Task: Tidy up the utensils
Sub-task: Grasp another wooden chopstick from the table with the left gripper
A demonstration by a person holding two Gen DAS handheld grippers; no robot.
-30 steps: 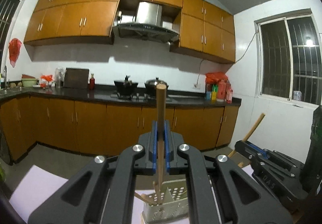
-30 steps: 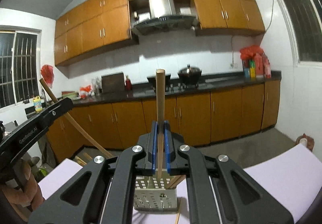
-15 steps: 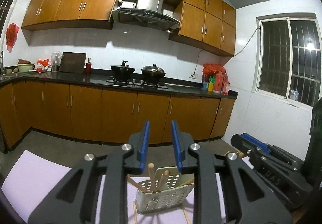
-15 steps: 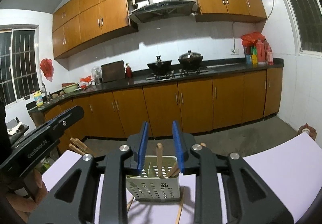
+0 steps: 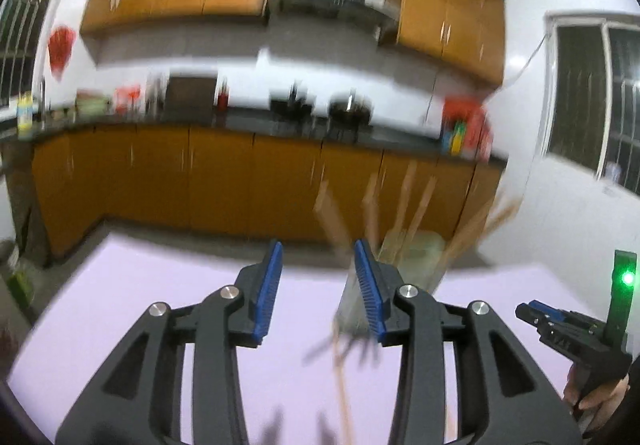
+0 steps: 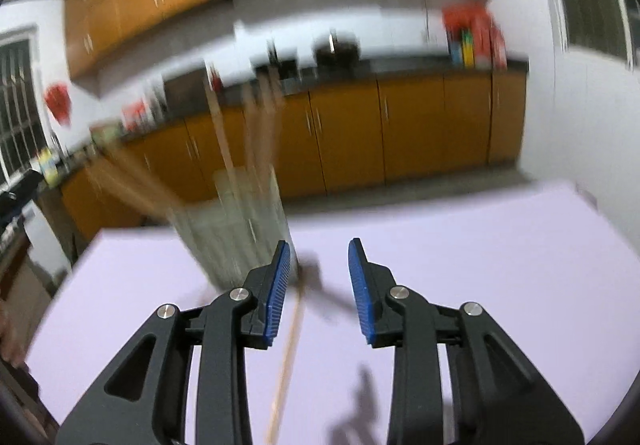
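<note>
A pale perforated utensil holder (image 5: 412, 257) (image 6: 240, 225) stands on the lilac table (image 5: 132, 297) (image 6: 480, 253) with several wooden chopsticks (image 5: 332, 213) (image 6: 224, 141) sticking out of it; both views are blurred. One loose chopstick (image 5: 343, 385) (image 6: 286, 365) lies flat on the table in front of the holder. My left gripper (image 5: 318, 271) has nothing between its blue pads and its jaws are opening; the holder is just behind its right finger. My right gripper (image 6: 318, 265) is also empty with jaws opening, the holder just left of its left finger. The right gripper (image 5: 560, 325) shows at the left wrist view's right edge.
Behind the table run orange kitchen cabinets (image 5: 224, 181) under a dark counter with pots, bottles and a range hood. A window (image 5: 592, 101) is on the right wall. A hand (image 5: 600, 401) holds the right gripper's handle.
Both grippers let go of the chopsticks they held upright, which dropped into the holder. Both then opened wider, sank toward the table and tilted downward.
</note>
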